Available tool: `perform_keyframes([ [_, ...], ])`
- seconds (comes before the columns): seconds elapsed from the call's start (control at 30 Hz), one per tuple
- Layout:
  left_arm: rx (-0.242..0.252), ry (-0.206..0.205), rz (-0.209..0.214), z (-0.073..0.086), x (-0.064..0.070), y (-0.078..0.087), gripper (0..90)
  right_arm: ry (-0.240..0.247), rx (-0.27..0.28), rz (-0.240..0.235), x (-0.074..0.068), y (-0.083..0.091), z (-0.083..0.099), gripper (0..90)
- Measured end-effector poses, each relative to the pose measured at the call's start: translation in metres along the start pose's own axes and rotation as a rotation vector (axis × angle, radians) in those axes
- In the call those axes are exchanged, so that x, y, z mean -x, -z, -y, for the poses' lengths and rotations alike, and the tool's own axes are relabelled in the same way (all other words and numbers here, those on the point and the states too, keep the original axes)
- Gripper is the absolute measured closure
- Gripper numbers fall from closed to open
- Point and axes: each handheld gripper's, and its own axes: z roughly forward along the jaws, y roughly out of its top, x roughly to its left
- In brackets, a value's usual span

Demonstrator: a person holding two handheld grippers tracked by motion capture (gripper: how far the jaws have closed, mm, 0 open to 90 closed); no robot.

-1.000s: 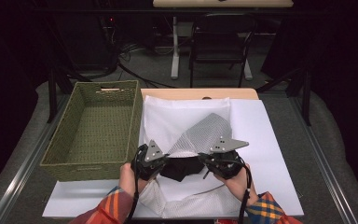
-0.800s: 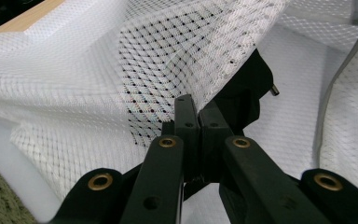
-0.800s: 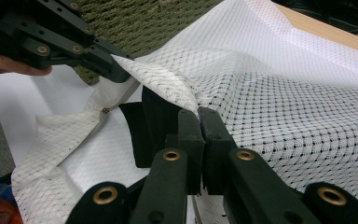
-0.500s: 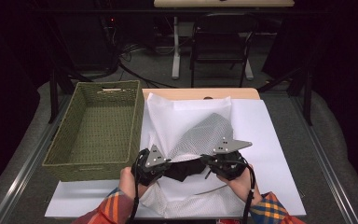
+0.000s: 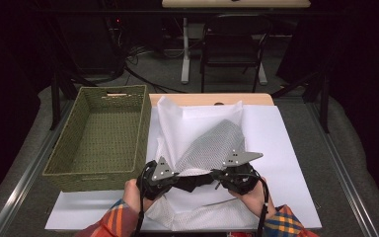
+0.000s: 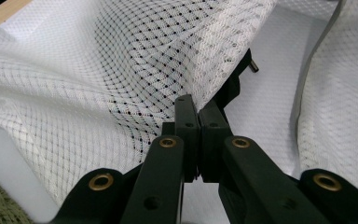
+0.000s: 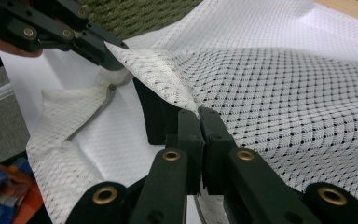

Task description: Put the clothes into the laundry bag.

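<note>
Mesh cloth [image 5: 208, 148], one; two tongs pinching it.

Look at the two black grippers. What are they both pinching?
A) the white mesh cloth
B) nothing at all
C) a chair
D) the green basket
A: each gripper view shows its jaws closed on an edge of the white mesh cloth, with the left gripper and right gripper lifting it between them beside the green basket.
</note>
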Motion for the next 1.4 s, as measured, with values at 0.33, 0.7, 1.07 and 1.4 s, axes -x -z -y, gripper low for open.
perform_keyframes([
  [0.33, -0.031, -0.039, 0.014, -0.001, 0.005, -0.001, 74.0, 0.002, -0.019, -0.011, -0.002, -0.003, 0.003, 88.5],
  [0.7, -0.037, -0.116, 0.016, -0.01, 0.022, -0.016, 74.0, 0.004, -0.029, -0.015, -0.002, -0.003, 0.004, 88.4],
  [1.07, -0.055, -0.121, 0.058, -0.003, 0.022, -0.021, 89.6, 0.005, -0.059, -0.026, -0.002, -0.007, 0.008, 88.4],
  [1.4, -0.1, -0.1, 0.114, 0.002, 0.018, -0.025, 89.7, -0.002, -0.096, -0.046, -0.003, -0.013, 0.015, 88.4],
])
